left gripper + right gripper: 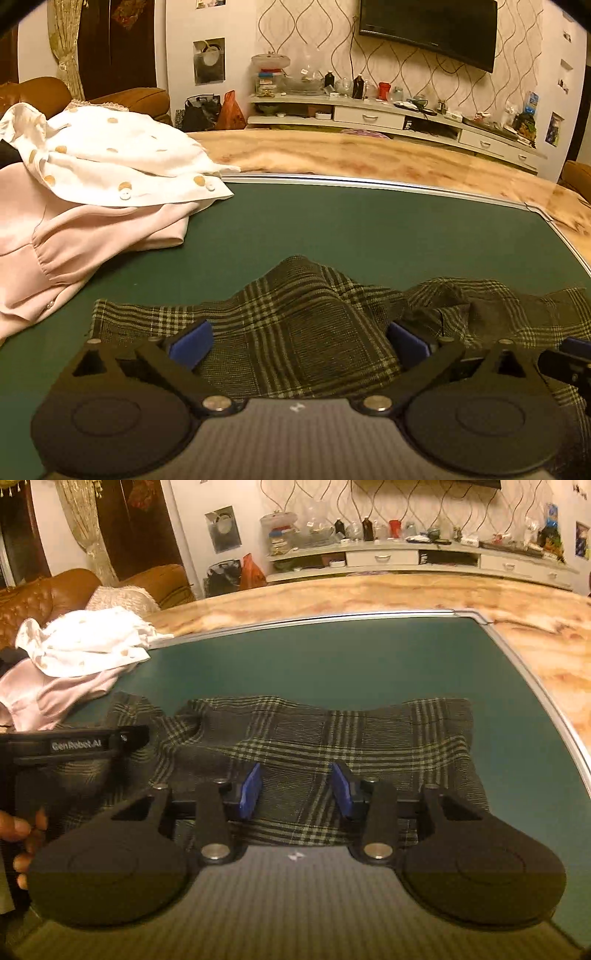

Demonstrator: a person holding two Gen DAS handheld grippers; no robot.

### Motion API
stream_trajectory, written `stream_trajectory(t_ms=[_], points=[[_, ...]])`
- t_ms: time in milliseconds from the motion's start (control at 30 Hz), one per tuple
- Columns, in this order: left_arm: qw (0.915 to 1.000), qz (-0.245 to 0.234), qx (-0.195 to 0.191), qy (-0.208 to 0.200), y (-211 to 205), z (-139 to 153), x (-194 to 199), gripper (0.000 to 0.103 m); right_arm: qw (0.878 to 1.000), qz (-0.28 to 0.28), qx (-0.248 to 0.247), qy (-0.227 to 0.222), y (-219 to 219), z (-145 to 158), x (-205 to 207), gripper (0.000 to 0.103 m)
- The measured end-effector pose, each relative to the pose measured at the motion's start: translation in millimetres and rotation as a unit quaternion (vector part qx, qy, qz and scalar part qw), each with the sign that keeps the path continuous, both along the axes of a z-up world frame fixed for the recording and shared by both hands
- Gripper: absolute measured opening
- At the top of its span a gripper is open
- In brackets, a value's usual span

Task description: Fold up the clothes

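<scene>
A dark green plaid garment (pixel 295 325) lies rumpled on the green mat (pixel 369 229), with a raised fold near its middle. My left gripper (pixel 299 343) is wide open just above the garment's near part, blue pads apart, nothing between them. In the right wrist view the same plaid garment (pixel 332 738) spreads across the mat (pixel 332 657). My right gripper (pixel 301 790) hovers over its near edge, open, with cloth showing between the blue pads but not pinched. The left gripper's body (pixel 74 744) and a hand (pixel 22 830) appear at the left.
A pile of a white dotted shirt (pixel 122 155) on a pink garment (pixel 74 236) sits at the mat's far left. A metal rim (pixel 369 182) borders the mat on a marble-pattern table (pixel 369 155). A brown sofa (pixel 48 594) and a cluttered TV shelf (pixel 388 110) stand behind.
</scene>
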State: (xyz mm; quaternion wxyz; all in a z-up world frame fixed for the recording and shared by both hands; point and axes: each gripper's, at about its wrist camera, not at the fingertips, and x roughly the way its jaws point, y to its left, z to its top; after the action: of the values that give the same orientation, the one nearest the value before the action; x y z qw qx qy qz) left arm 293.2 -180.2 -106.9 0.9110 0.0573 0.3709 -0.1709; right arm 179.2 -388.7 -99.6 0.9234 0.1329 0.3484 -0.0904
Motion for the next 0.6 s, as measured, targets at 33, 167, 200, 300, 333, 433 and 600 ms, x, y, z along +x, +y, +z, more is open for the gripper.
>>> stream_trajectory(t_ms=[33, 167, 200, 300, 333, 433, 600], points=[[1.0000, 0.001, 0.001, 0.000, 0, 0, 1, 0.103, 1.000, -0.002, -0.008, 0.003, 3, -1, 0, 0.049], [1.0000, -0.003, 0.003, 0.004, 0, 0, 2, 0.103, 0.998, -0.002, -0.052, 0.024, 21, -3, 1, 0.049], [1.0000, -0.005, 0.004, 0.005, 0, 1, 2, 0.103, 0.998, -0.005, -0.051, 0.031, 22, -1, 1, 0.049], [0.9999, -0.010, 0.005, 0.008, 1, 2, 2, 0.103, 0.999, -0.014, -0.031, 0.040, 24, 4, -9, 0.051], [0.9999, -0.012, 0.006, 0.009, 2, 3, 2, 0.103, 0.999, -0.016, -0.021, 0.038, 25, 7, -16, 0.052], [0.9997, -0.017, 0.007, 0.013, 3, 4, 2, 0.103, 0.999, -0.022, -0.017, 0.039, 29, 12, -39, 0.057], [0.9995, -0.026, 0.008, 0.019, 6, 6, 2, 0.103, 0.998, -0.029, -0.023, 0.052, 33, 3, -69, 0.060]])
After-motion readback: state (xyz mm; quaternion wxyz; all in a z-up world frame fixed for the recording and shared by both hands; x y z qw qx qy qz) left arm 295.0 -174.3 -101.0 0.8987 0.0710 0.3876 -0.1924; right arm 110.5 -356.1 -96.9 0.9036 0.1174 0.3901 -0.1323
